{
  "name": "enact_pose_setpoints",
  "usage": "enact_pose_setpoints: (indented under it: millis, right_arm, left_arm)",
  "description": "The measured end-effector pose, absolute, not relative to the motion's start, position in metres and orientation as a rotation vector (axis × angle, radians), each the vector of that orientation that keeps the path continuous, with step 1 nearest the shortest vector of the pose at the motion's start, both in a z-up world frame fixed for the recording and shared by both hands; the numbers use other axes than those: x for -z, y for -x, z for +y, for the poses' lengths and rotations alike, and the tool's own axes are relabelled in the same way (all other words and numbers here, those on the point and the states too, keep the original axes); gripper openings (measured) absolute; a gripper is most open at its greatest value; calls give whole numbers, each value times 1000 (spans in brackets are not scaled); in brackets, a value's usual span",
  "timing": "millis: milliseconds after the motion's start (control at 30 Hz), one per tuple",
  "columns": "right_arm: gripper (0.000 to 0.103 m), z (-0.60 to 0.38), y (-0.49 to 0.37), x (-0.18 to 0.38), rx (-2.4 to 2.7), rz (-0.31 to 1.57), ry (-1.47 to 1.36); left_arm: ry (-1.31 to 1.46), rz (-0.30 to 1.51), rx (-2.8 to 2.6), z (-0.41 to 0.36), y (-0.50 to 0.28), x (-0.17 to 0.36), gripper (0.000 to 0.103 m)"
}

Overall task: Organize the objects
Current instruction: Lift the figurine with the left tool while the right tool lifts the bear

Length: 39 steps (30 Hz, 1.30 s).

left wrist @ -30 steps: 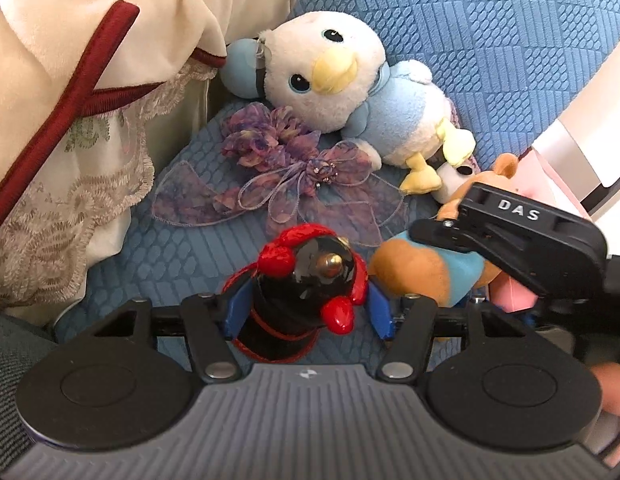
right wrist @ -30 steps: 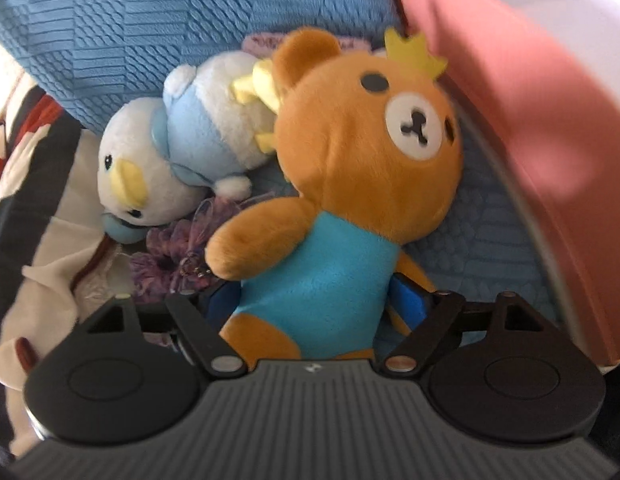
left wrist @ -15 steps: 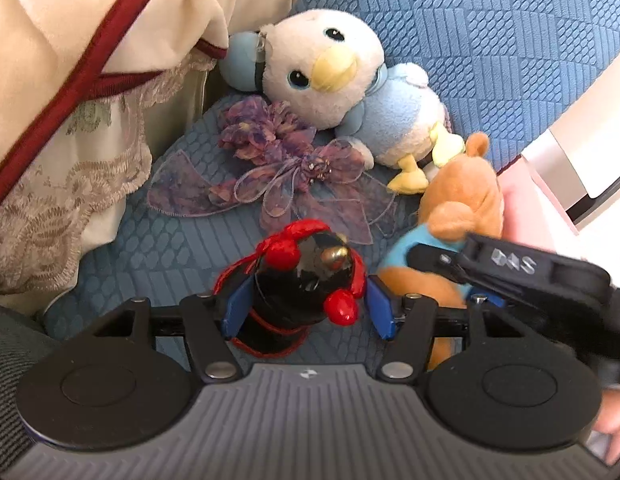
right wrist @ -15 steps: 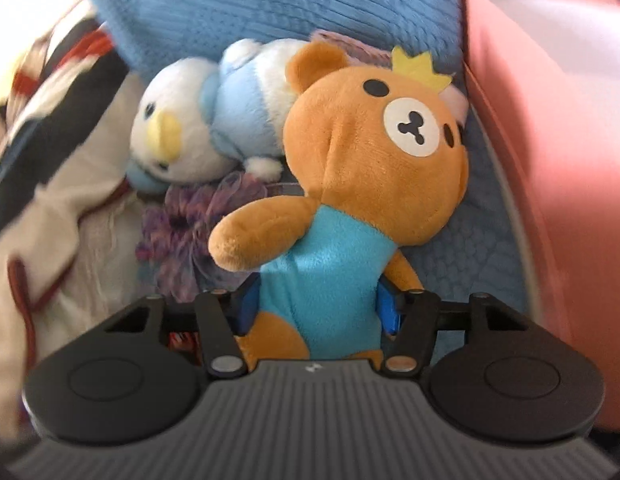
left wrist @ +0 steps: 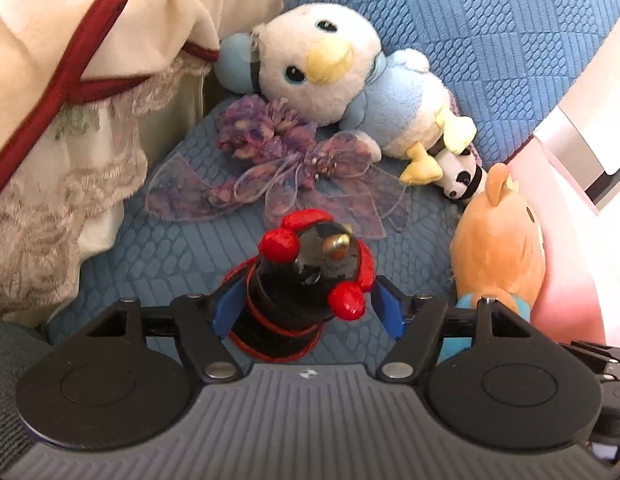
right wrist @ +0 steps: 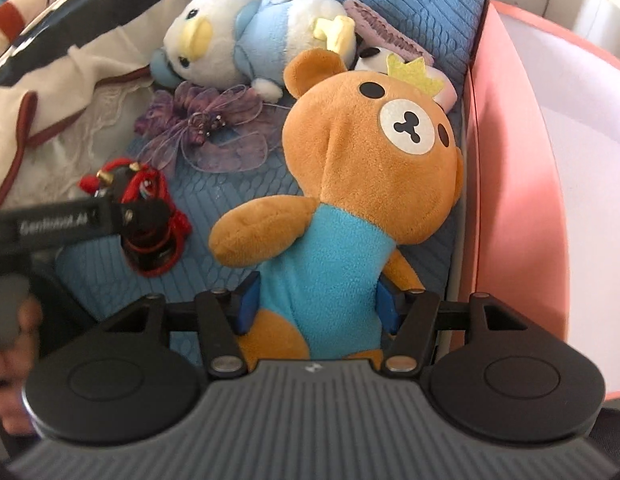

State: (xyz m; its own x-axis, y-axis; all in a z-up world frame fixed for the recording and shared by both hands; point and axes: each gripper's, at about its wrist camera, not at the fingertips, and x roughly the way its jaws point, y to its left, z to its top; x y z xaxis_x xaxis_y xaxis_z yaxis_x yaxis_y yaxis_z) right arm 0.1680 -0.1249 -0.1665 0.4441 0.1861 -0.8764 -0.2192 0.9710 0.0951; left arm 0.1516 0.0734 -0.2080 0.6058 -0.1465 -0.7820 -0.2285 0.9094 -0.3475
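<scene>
A black figurine with red trim (left wrist: 306, 276) stands on the blue cushion between the blue pads of my left gripper (left wrist: 306, 312). Its jaws are opening, and a gap shows between the right pad and the figurine. In the right wrist view the same figurine (right wrist: 146, 216) stands behind the left gripper's black finger. My right gripper (right wrist: 318, 304) is shut on the blue torso of an orange teddy bear (right wrist: 370, 160) with a yellow crown. The bear (left wrist: 498, 248) lies against a pink bin (right wrist: 514, 160) at the right.
A white and blue penguin plush (left wrist: 330, 68) lies at the back of the blue cushion (left wrist: 158, 256), with a purple gauze bow (left wrist: 286, 168) in front of it and a small panda (left wrist: 462, 180) beside it. Cream lace clothing (left wrist: 70, 80) is heaped on the left. A hand (right wrist: 10, 360) grips the left handle.
My right gripper closed on the bear's torso, then rolled and shifted it toward the pink bin. The left pads have spread away from the figurine, which stays where it was.
</scene>
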Motion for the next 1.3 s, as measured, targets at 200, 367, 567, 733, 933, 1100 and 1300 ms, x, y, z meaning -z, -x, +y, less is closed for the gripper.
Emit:
enact_pose_setpoints:
  millis: [200, 367, 567, 733, 933, 1100, 1300]
  right_arm:
    - [62, -119, -170, 166, -252, 1085, 67]
    - [62, -116, -170, 167, -257, 1089, 77]
    - [61, -118, -172, 157, -278, 1096, 74]
    - [61, -125, -175, 142, -315, 1100, 45]
    - [61, -131, -174, 110, -346, 1067, 62]
    - [39, -140, -178, 82, -364, 1021, 85]
    - [39, -149, -180, 78, -344, 1019, 57]
  left_arm:
    - [400, 873, -61, 71, -150, 200, 65]
    - [396, 873, -58, 71, -147, 199, 64]
    - [394, 884, -53, 68, -145, 194, 64]
    - [404, 904, -52, 63, -143, 185, 64]
    - [403, 923, -20, 52, -143, 160, 64]
    - [399, 950, 22, 45, -150, 135, 64]
    - [403, 939, 28, 41, -151, 122, 64]
